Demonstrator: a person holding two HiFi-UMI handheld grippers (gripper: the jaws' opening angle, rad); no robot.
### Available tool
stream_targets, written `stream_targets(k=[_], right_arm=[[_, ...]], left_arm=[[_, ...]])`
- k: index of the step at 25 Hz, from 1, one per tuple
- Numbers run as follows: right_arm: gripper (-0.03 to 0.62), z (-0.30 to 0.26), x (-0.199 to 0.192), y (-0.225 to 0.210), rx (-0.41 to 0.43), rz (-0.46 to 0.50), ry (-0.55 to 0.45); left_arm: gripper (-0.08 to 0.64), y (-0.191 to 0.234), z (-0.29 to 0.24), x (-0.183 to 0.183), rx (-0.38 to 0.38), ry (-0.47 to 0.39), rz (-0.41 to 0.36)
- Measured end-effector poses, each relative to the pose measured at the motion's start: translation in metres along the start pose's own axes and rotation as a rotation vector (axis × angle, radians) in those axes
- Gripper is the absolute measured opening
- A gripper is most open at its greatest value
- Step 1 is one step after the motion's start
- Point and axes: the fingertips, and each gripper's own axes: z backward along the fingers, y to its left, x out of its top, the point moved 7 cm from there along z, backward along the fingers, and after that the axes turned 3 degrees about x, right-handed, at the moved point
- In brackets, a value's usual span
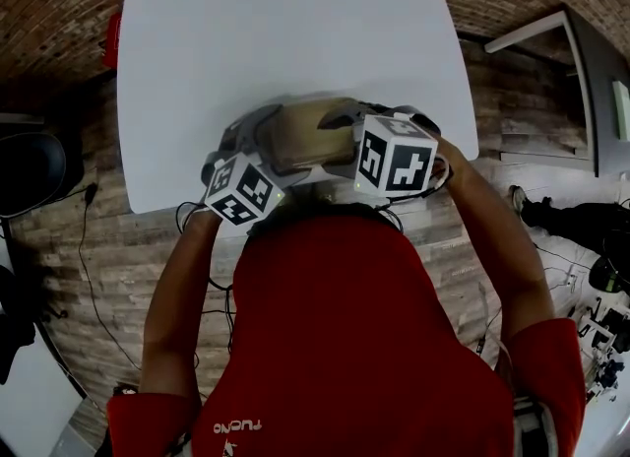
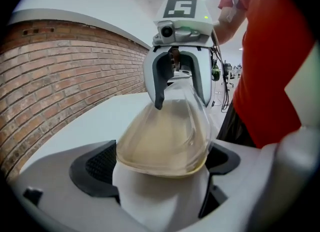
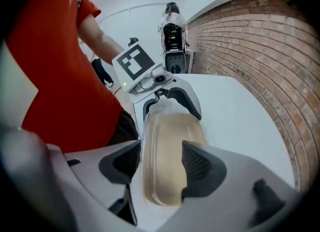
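Observation:
A clear flat-sided bottle of tan liquid (image 1: 305, 135) is held lying on its side just above the near edge of the white table (image 1: 295, 32). My left gripper (image 1: 248, 142) is shut on one end of it and my right gripper (image 1: 366, 118) on the other. In the left gripper view the bottle (image 2: 162, 141) fills the space between the dark pads (image 2: 100, 165), and the right gripper (image 2: 177, 73) clasps its far end. In the right gripper view the bottle (image 3: 167, 156) stands narrow between the pads (image 3: 200, 163), with the left gripper (image 3: 170, 96) at the far end.
The table stands against a brick wall (image 3: 260, 41). A black chair (image 1: 30, 169) is at the left and cables (image 1: 89, 238) lie on the floor. Another person's dark shoes (image 1: 571, 219) are at the right. A dark upright device (image 3: 172, 41) stands beyond the table's far end.

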Motion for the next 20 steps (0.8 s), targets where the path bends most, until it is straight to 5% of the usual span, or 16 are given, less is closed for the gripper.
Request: stream_targets(k=[5, 10, 15, 20], right_arm=[[0.253, -0.017, 0.002, 0.017, -0.165, 0.147, 0.120], [0.259, -0.036, 0.025, 0.028, -0.247, 0.203, 0.121], [0.254, -0.041, 0.028, 0.024, -0.241, 0.184, 0.148], [0.215, -0.035, 0.031, 0.020, -0.149, 0.130, 0.132]], left_arm=[[0.546, 0.001, 0.003, -0.001, 0.002, 0.002, 0.001], [0.546, 0.001, 0.003, -0.002, 0.005, 0.001, -0.002], [0.546, 0.003, 0.005, -0.004, 0.007, 0.008, -0.015], [0.545, 0.001, 0.006, -0.005, 0.011, 0.002, -0.014]])
